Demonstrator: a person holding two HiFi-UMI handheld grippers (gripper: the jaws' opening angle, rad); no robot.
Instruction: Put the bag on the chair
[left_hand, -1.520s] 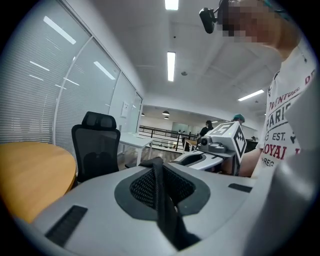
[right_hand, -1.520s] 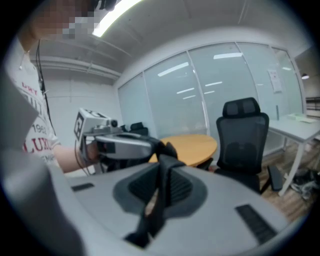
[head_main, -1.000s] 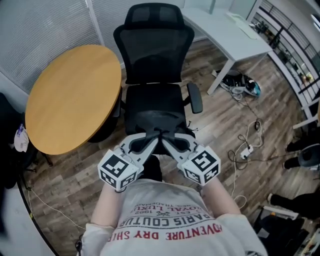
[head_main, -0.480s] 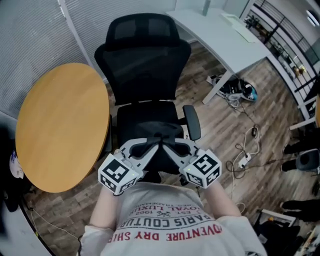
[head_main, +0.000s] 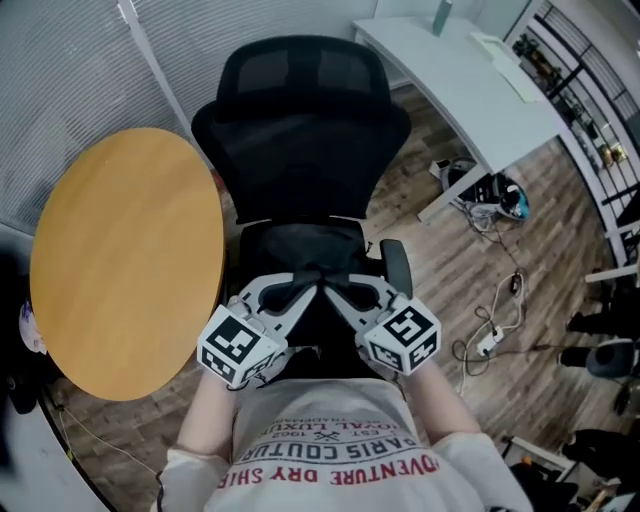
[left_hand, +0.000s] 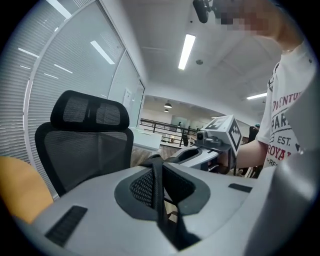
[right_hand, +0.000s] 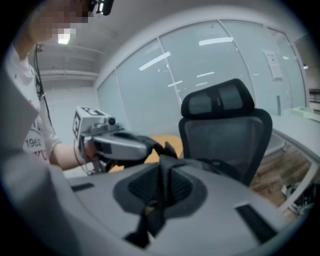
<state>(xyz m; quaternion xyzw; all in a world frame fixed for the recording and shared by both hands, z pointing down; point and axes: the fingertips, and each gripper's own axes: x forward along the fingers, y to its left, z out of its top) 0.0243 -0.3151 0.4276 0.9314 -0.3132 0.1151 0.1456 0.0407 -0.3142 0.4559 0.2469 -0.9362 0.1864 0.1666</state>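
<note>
A black mesh office chair (head_main: 300, 130) stands straight ahead, its seat (head_main: 300, 245) just beyond my hands. Both grippers meet tip to tip over the seat's front edge. My left gripper (head_main: 308, 283) is shut on a black bag strap (left_hand: 160, 200) that runs down between its jaws. My right gripper (head_main: 332, 283) is shut on another black strap (right_hand: 159, 200). The black bag (head_main: 325, 330) hangs below them, hard to tell apart from the dark seat. The chair's back (left_hand: 85, 145) fills the left gripper view, and the headrest (right_hand: 217, 102) shows in the right gripper view.
A round wooden table (head_main: 120, 250) stands close to the chair's left side. A white desk (head_main: 470, 80) is at the back right, with cables and a power strip (head_main: 490, 340) on the wood floor. The chair's right armrest (head_main: 395, 265) sticks out beside my right gripper.
The chair has come nearer, and its seat now lies further under my hands. Both grippers keep their hold on the straps and stay tip to tip.
</note>
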